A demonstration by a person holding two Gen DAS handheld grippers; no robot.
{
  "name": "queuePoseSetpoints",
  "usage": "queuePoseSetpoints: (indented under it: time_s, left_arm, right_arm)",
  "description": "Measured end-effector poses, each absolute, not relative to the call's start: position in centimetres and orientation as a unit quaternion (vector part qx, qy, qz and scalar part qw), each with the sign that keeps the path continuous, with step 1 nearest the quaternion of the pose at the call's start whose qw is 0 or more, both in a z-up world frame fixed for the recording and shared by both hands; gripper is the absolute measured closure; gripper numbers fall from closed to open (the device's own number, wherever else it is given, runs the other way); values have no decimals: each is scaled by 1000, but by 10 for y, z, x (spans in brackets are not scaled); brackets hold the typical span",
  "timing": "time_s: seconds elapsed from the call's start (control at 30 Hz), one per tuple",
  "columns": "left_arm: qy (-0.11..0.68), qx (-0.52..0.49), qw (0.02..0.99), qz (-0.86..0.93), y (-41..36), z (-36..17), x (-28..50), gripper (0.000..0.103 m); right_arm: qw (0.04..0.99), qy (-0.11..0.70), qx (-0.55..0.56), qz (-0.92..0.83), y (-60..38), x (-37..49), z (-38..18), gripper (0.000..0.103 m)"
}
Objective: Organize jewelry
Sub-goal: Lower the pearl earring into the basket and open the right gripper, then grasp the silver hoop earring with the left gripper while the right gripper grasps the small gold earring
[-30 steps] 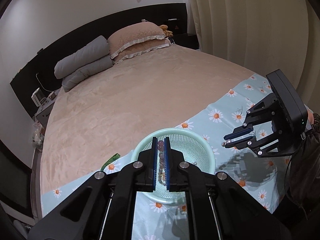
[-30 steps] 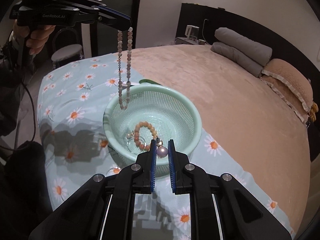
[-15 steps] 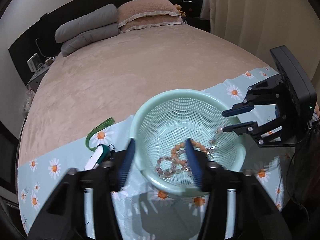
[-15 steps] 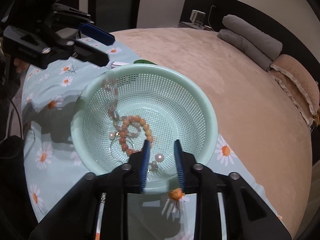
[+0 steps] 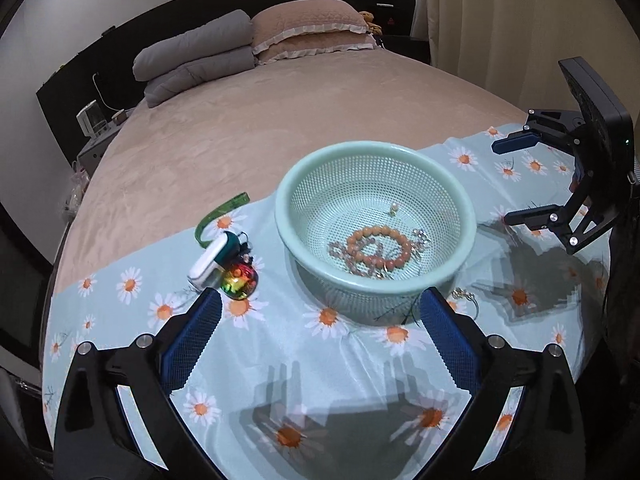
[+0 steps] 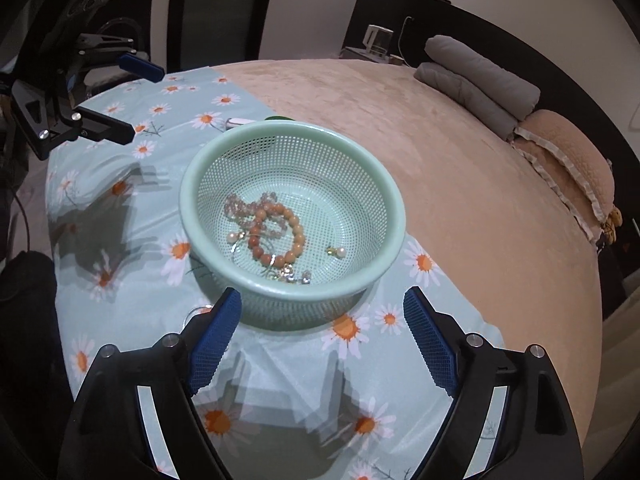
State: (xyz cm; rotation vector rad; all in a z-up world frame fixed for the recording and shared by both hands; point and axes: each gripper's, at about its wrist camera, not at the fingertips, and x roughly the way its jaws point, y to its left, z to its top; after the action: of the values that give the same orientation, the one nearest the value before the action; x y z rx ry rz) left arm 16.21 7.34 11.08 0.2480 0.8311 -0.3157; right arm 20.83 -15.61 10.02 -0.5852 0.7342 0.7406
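A mint-green mesh basket (image 5: 280, 216) (image 6: 400, 216) stands on the daisy-print cloth. In it lie an orange bead bracelet (image 5: 378, 246) (image 6: 296, 232), a pale pink bead necklace (image 6: 240, 208) (image 5: 340, 250), a pearl earring (image 6: 341, 253) (image 5: 395, 209) and small silver pieces (image 6: 294, 276). My left gripper (image 5: 320, 320) is open and empty, in front of the basket; it also shows in the right wrist view (image 6: 132, 100). My right gripper (image 6: 322, 316) is open and empty, in front of the basket; it also shows in the left wrist view (image 5: 516, 180).
Left of the basket lie a white-and-teal case (image 5: 208, 260), an iridescent round charm (image 5: 239, 282) and a green band (image 5: 220, 216). A silver ring (image 5: 466, 296) lies by the basket's right. The cloth (image 5: 352, 368) covers the end of a beige bed (image 5: 280, 120) with pillows (image 5: 308, 32).
Both grippers let go: the necklace dropped from the left and the pearl earring from the right into the basket. Both opened wide and drew back from the basket.
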Motion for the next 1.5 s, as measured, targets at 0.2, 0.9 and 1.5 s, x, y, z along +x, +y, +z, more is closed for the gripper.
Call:
queuePoseSetpoints:
  time_s: [0.2,0.9,1.5]
  left_arm:
    - [429,111,875,-196,49,79,141,6]
    - [494,114,809,-297,-51,-19,175,8]
    - [458,128,818,-324,-50,-21,186,44]
  right_arm:
    - [817,365,-259,365,-178,178,85,26]
    - [790,419,-231,384,-194,169,12,30]
    - [769,417,-174,452,-163,187,-15,58]
